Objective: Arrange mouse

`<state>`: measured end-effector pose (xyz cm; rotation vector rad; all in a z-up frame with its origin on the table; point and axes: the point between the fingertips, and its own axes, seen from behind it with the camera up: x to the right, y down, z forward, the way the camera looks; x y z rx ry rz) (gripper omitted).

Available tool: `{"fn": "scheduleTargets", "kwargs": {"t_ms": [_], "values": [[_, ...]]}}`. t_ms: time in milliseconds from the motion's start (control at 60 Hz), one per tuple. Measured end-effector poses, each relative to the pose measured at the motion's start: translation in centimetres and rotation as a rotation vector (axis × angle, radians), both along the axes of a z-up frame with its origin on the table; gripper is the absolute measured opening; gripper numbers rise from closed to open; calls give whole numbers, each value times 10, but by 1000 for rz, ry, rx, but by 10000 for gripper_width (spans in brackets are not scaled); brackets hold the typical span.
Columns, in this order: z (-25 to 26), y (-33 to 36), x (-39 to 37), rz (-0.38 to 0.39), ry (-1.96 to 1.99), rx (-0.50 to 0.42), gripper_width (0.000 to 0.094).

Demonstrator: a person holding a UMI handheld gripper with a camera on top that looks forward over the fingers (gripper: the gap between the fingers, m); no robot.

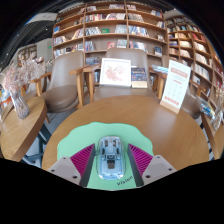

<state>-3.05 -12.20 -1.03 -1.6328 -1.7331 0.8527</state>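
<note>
A translucent light-blue mouse (110, 160) lies lengthwise between my two fingers, over a pale green mat (110, 131) with the word "Vision" on its near edge. The mat lies on a round wooden table (170, 118). My gripper (110, 150) has its pink pads (82, 158) close against both sides of the mouse, with no gap showing. I cannot tell whether the mouse rests on the mat or is just above it.
A white placard (116, 72) and a standing leaflet (176, 85) stand at the table's far edge. Brown chairs (65, 82) stand beyond it. Another table (20, 125) with items is at the left. Bookshelves (110, 25) line the back.
</note>
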Motion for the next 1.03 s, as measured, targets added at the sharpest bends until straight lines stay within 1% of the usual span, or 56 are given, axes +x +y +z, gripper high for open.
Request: {"fn": "scheduleTargets", "kwargs": {"t_ms": [33, 50, 83, 100, 183, 233, 350, 483, 617, 717, 817, 883, 967, 1033], "values": [[1, 5, 2, -18, -2, 7, 741], [3, 7, 4, -25, -2, 11, 777], [11, 11, 9, -34, 5, 14, 820], [15, 12, 11, -38, 12, 14, 826], [42, 14, 29, -23, 42, 11, 830], [61, 21, 49, -27, 61, 15, 835], [100, 47, 106, -63, 98, 46, 835], [132, 68, 177, -98, 133, 11, 837], [141, 79, 238, -93, 138, -1, 827], [142, 88, 271, -89, 147, 28, 826], [145, 98, 289, -82, 171, 69, 826], [144, 99, 296, -79, 171, 65, 833], [145, 103, 300, -71, 193, 88, 832], [142, 102, 306, -71, 177, 80, 832]]}}
